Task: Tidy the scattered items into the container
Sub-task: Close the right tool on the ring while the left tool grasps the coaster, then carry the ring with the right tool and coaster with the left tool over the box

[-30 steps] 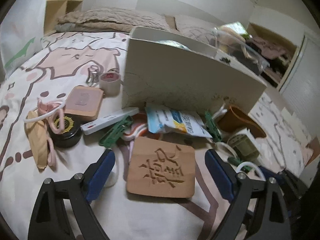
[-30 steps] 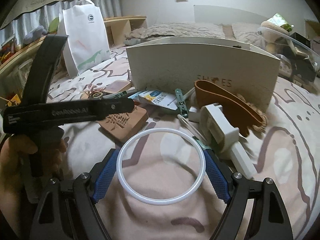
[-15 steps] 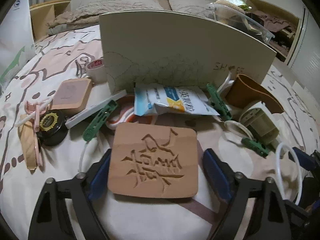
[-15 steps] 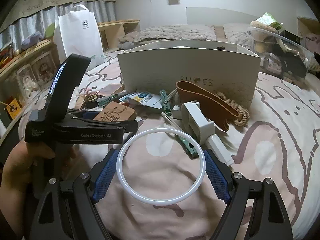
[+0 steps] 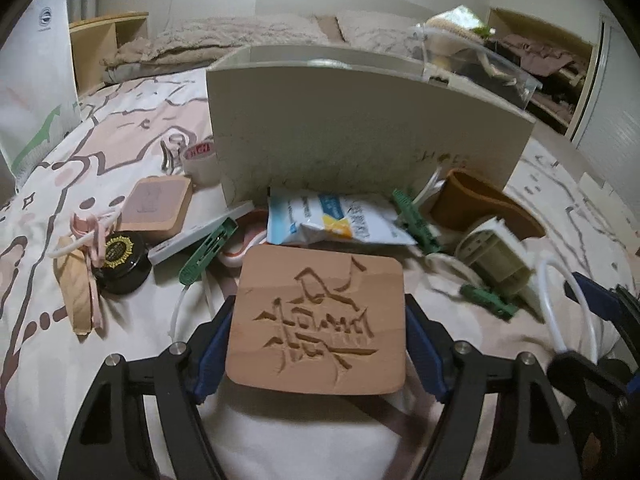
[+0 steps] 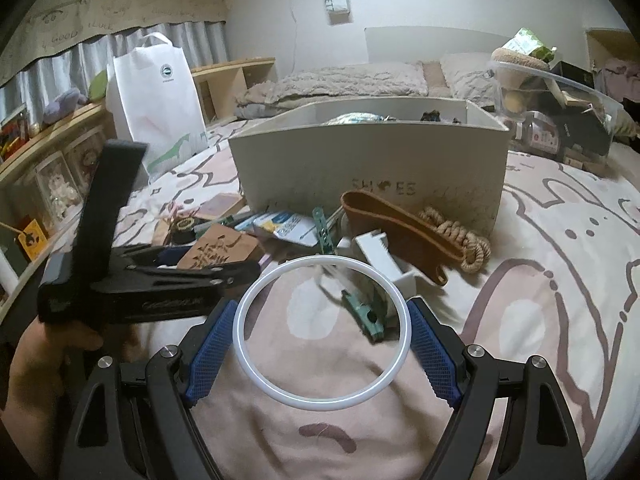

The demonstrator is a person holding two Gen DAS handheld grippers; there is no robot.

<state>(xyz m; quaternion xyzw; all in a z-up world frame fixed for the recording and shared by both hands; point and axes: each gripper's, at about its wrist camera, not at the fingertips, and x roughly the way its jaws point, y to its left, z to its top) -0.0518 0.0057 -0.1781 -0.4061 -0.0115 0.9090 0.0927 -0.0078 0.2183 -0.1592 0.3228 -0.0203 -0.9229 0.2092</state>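
A carved wooden block (image 5: 320,320) sits between the blue pads of my left gripper (image 5: 316,340). The jaws are closing and both pads touch its side edges. From the right wrist view the block (image 6: 218,250) looks tilted in that gripper. My right gripper (image 6: 322,332) is shut on a thin white ring (image 6: 320,405), held above the bedspread. The ring (image 5: 550,280) also shows at the right edge of the left wrist view. The beige open box (image 5: 360,136) (image 6: 368,160) stands just behind the scattered pile, with some items inside it.
In front of the box lie a snack packet (image 5: 332,220), green clips (image 5: 204,256), a black round tin (image 5: 120,256), a tape roll (image 5: 200,160), a brown pouch (image 6: 400,232) and a rope (image 6: 460,240). A white paper bag (image 6: 156,100) stands left, a clear tub (image 6: 560,120) right.
My left gripper came forward around the wooden block and its jaws narrowed onto it. My right gripper rose slightly with the ring still in it.
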